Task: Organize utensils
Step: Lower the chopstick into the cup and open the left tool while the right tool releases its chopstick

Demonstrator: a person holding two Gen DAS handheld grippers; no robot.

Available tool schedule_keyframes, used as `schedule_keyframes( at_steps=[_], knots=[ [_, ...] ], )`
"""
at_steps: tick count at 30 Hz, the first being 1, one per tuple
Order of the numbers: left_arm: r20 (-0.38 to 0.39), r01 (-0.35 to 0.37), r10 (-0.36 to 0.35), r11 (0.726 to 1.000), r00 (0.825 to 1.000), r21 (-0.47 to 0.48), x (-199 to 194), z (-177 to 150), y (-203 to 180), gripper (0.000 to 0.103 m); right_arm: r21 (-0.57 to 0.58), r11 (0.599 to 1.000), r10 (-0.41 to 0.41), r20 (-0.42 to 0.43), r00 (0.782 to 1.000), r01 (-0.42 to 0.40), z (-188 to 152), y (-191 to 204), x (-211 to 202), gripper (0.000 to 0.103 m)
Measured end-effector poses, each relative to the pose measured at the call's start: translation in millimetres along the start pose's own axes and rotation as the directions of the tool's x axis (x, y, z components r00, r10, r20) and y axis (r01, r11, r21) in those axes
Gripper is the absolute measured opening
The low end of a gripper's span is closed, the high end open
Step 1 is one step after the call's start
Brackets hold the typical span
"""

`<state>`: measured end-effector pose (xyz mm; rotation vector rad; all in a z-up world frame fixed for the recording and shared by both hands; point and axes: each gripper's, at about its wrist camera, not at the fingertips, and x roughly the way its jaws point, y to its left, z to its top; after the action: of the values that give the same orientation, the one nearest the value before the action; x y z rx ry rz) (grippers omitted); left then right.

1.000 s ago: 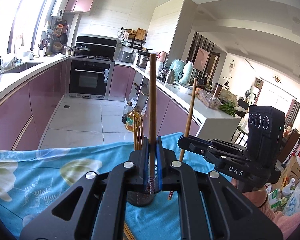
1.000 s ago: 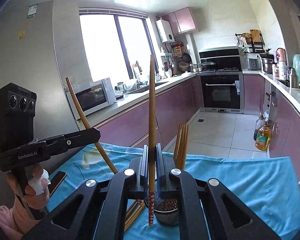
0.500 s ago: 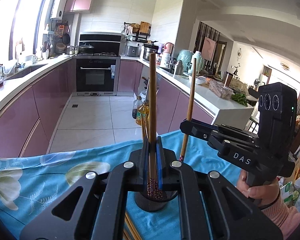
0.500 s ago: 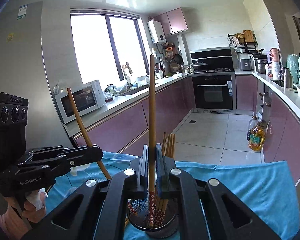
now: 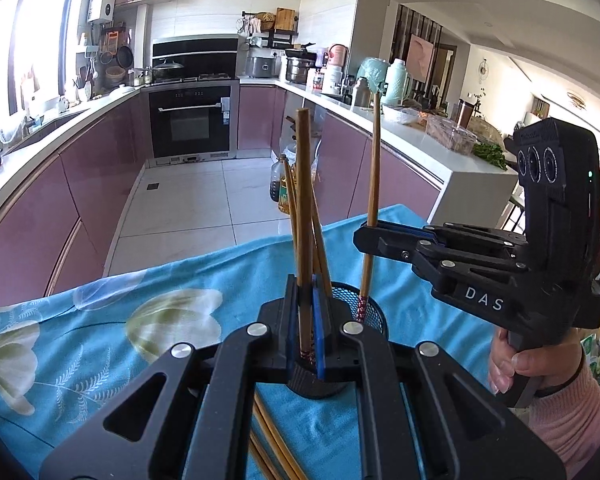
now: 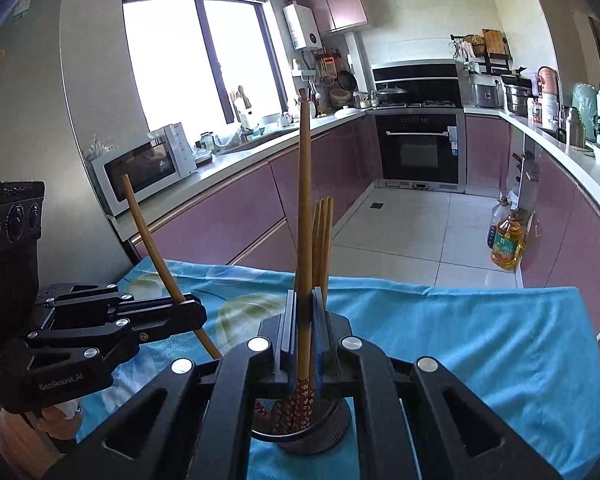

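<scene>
Both jaws are clenched, each on one chopstick: the left gripper [image 5: 307, 320] and the right gripper [image 6: 305, 338] hang over the mesh holder [image 6: 332, 432]. Insertion is the step judged in hand. A release toward 6 o'clock is called for next, tips already inside the rim.

The holder [image 5: 374, 322] stands on the cloth [image 5: 100, 344]. Chopsticks [image 6: 322, 240] stand in it. More chopsticks [image 5: 274, 446] lie on the cloth before it.

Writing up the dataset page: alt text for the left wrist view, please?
The left tongs grip one upright chopstick over a black mesh cup already holding several chopsticks. The right tongs hold a second chopstick, its patterned tip at the cup's rim. A blue floral tablecloth lies beneath, a kitchen behind.
</scene>
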<state>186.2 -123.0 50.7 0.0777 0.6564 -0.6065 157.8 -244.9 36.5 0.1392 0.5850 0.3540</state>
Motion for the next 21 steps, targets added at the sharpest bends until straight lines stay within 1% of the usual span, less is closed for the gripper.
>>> schedule_keyframes(
  at_steps=[6, 10, 21],
  knots=[
    [-0.06, 0.014, -0.013, 1.0, 0.998, 0.003, 18, -6, 7, 0.007, 0.007, 1.0, 0.0, -0.081, 0.997, 0.001, -9, -4, 14, 0.006],
    [-0.073, 0.015, -0.016, 1.0, 0.997, -0.004, 26, -5, 13, 0.008, 0.017, 1.0, 0.003, -0.115, 0.993, -0.001, -12, -5, 23, 0.006],
    [-0.106, -0.001, -0.001, 1.0, 0.994, -0.015, 50, 1, 13, 0.008, 0.058, 0.998, -0.001, -0.123, 0.992, 0.008, -15, -13, 32, 0.008]
  ],
)
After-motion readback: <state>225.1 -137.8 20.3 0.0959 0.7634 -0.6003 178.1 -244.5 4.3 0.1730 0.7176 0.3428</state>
